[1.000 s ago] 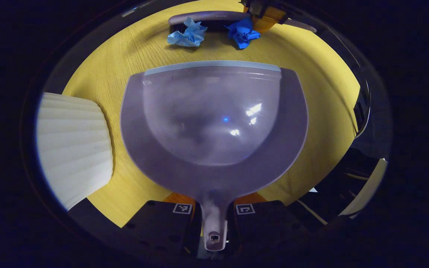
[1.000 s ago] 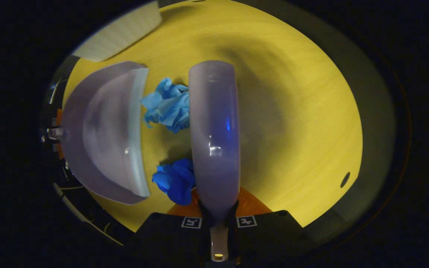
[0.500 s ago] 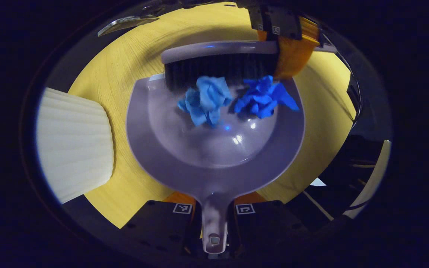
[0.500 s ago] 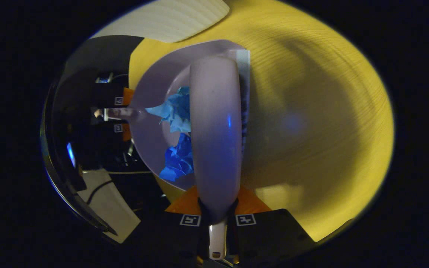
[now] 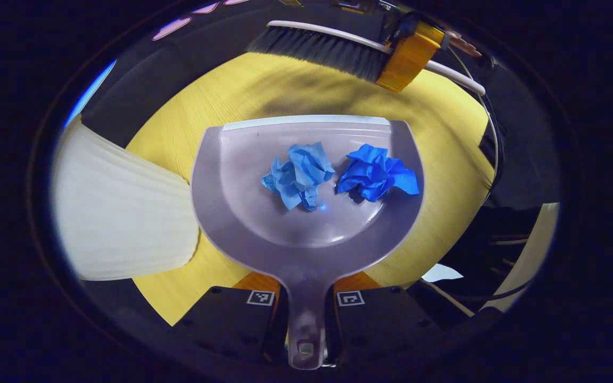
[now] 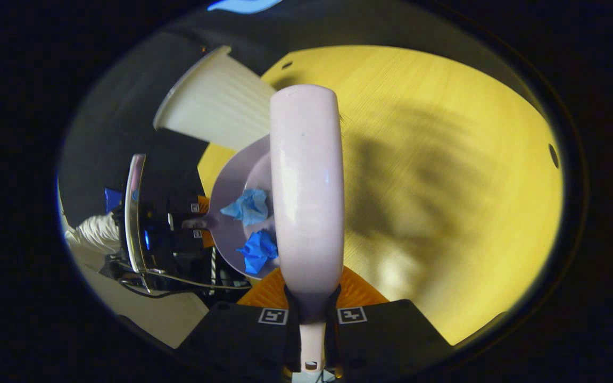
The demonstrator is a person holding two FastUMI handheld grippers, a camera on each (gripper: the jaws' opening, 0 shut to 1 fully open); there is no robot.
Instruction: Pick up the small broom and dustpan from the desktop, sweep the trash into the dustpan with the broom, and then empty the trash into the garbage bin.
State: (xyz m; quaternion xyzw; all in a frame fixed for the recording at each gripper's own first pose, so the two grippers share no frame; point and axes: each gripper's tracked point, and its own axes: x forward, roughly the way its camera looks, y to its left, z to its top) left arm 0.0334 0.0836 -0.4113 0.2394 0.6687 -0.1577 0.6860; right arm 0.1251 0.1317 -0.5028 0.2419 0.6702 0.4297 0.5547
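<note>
The yellow desktop (image 5: 445,159) spreads across the middle of the left gripper view, and the ribbed white garbage bin (image 5: 120,213) stands at the left of that frame, touching the left rim of my dustpan (image 5: 306,234) in the picture. I judge the task about two thirds done: both tools are picked up, and the sweeping looks finished, because the 2 pieces of trash lie inside the pan. What is left is to carry the pan over the bin and tip it out.

The dustpan fills the centre of the left gripper view, its pale front lip toward the top of the frame. Its handle runs down to the bottom centre, where my left gripper (image 5: 306,319) pinches it between both fingers.

The broom (image 6: 306,186) stands up the middle of the right gripper view, its smooth back toward the camera. My right gripper (image 6: 311,330) clamps its handle at the bottom centre, both fingers pressed against it. In the left gripper view the broom hangs at the top of the frame, bristles downward, well apart from the pan.

The light blue wad (image 5: 298,175) sits in the centre of the pan, and the dark blue wad (image 5: 375,173) lies just beside it to the right. Both are far up the frame from my left fingers.
</note>
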